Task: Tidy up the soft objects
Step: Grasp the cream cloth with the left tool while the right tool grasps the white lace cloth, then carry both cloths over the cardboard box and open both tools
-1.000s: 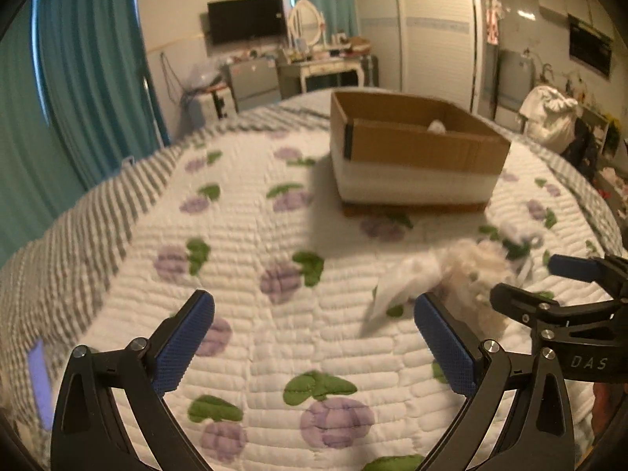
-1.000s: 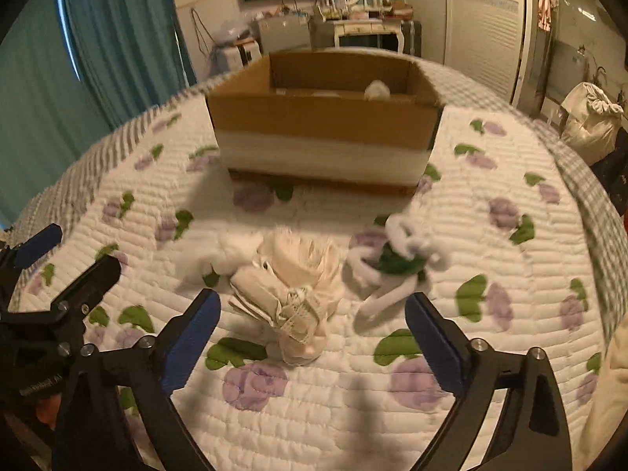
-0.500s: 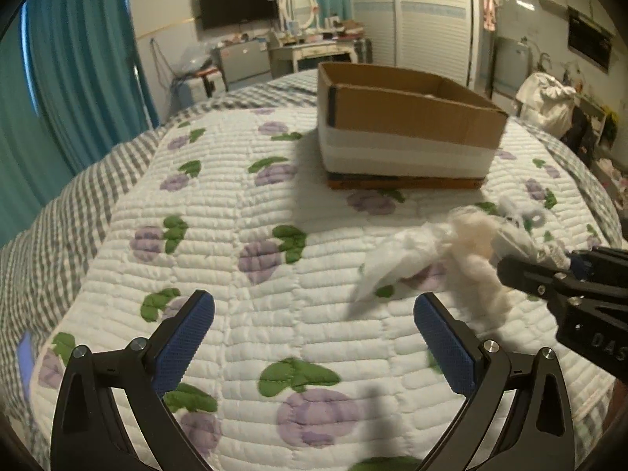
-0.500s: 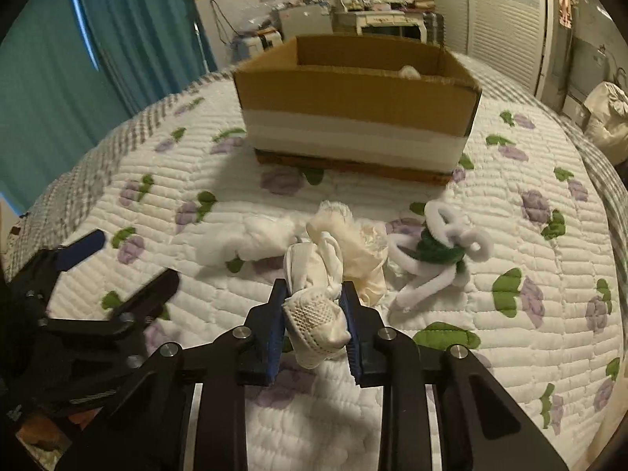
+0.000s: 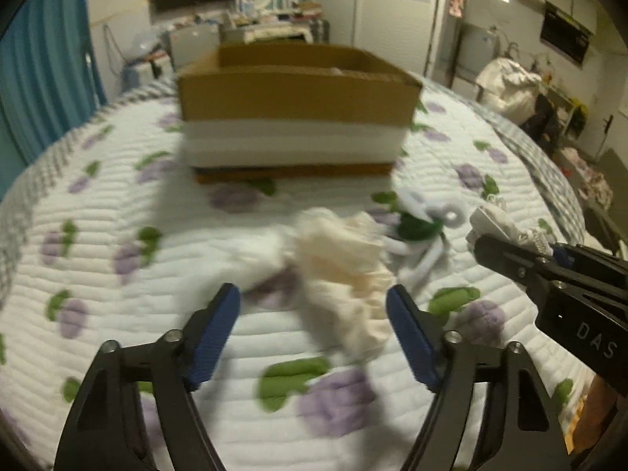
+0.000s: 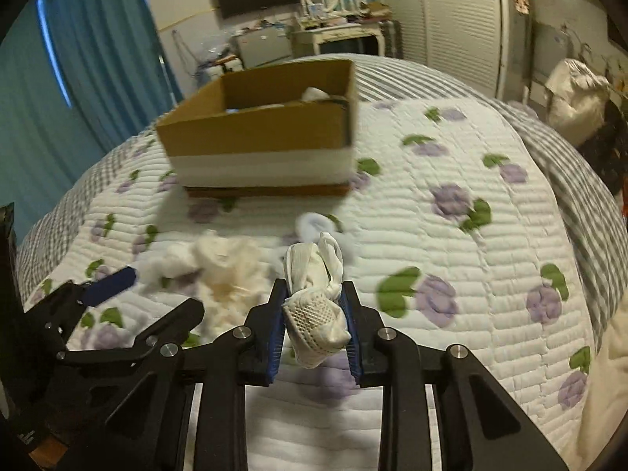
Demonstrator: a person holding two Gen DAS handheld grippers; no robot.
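My right gripper (image 6: 313,316) is shut on a rolled white sock (image 6: 316,294) and holds it above the quilt; it shows at the right of the left wrist view (image 5: 510,251). My left gripper (image 5: 314,314) is open, its jaws on either side of a cream fluffy sock (image 5: 345,271) on the quilt, which also shows in the right wrist view (image 6: 231,271). A white sock (image 5: 259,251) lies to its left. A white and green piece (image 5: 424,227) lies to its right. An open cardboard box (image 5: 296,90) stands behind, with soft items inside (image 6: 314,94).
The bed has a white quilt (image 6: 471,255) with purple flowers and a grey checked border. Teal curtains (image 6: 98,59) hang at the left. A dresser and television stand at the far wall. A white bag (image 5: 506,86) sits at the right.
My right gripper has lifted the white sock up and to the right, away from the pile. My left gripper has moved right and forward and narrowed around the cream sock.
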